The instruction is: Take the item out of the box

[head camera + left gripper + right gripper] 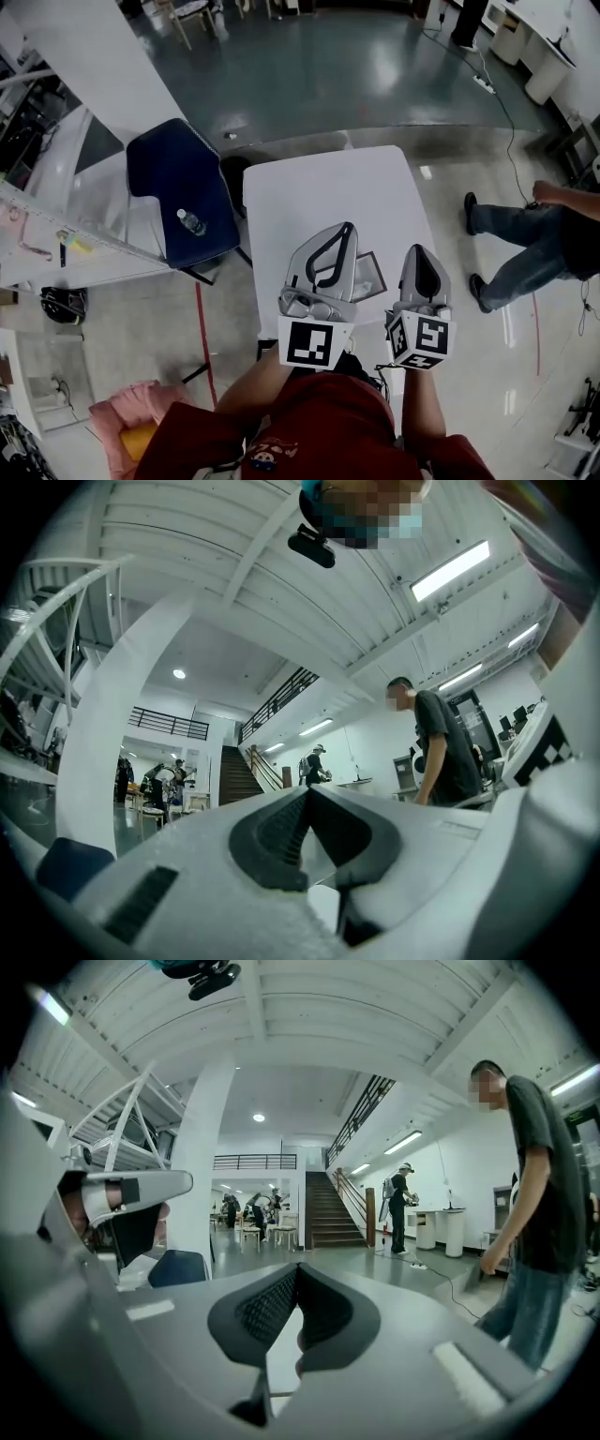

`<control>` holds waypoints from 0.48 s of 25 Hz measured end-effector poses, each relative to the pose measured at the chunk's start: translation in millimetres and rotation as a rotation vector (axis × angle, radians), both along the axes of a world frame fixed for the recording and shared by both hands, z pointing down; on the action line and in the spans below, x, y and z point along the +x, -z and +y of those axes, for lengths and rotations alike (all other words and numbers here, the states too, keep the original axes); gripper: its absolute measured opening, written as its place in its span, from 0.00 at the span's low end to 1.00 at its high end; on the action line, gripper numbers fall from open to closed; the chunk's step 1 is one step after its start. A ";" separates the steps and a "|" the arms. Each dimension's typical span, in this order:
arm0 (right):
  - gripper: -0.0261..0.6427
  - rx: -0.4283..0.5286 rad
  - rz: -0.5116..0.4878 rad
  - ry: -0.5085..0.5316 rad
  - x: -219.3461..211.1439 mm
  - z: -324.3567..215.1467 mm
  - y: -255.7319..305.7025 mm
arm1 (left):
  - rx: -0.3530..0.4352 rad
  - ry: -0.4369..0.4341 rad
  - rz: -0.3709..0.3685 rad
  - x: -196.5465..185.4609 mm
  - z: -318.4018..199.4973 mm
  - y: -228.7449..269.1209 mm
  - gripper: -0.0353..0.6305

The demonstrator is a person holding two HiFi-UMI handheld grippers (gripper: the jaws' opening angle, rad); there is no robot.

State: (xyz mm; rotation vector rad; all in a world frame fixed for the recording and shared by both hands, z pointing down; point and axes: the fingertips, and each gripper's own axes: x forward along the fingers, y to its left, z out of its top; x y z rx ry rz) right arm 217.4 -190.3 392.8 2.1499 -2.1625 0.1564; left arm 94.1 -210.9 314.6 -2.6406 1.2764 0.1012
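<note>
A small flat box (371,275), dark inside with a pale rim, lies on the white table (323,183) near its front edge, partly hidden behind my left gripper (348,227). That gripper hovers over the table with its tips together and nothing between them. In the left gripper view, my left gripper (307,790) points out into the hall, and the box is not seen. My right gripper (419,248) is held just right of the box, shut and empty. In the right gripper view, my right gripper (298,1267) also faces the hall.
A dark blue chair (178,187) with a bottle (191,222) on it stands left of the table. A person in jeans (525,239) stands to the right and also shows as a person (534,1194) in the right gripper view. A white column (202,1166) rises to the left.
</note>
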 end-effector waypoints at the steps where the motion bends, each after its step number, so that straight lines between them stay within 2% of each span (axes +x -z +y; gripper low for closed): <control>1: 0.04 -0.014 0.002 0.000 -0.9 0.3 -4.8 | 0.000 -0.003 0.001 -0.4 0.8 -0.1 0.06; 12: 0.05 -0.167 0.009 0.010 -4.2 -5.3 -59.9 | 0.001 -0.005 -0.006 -4.4 0.7 0.0 0.06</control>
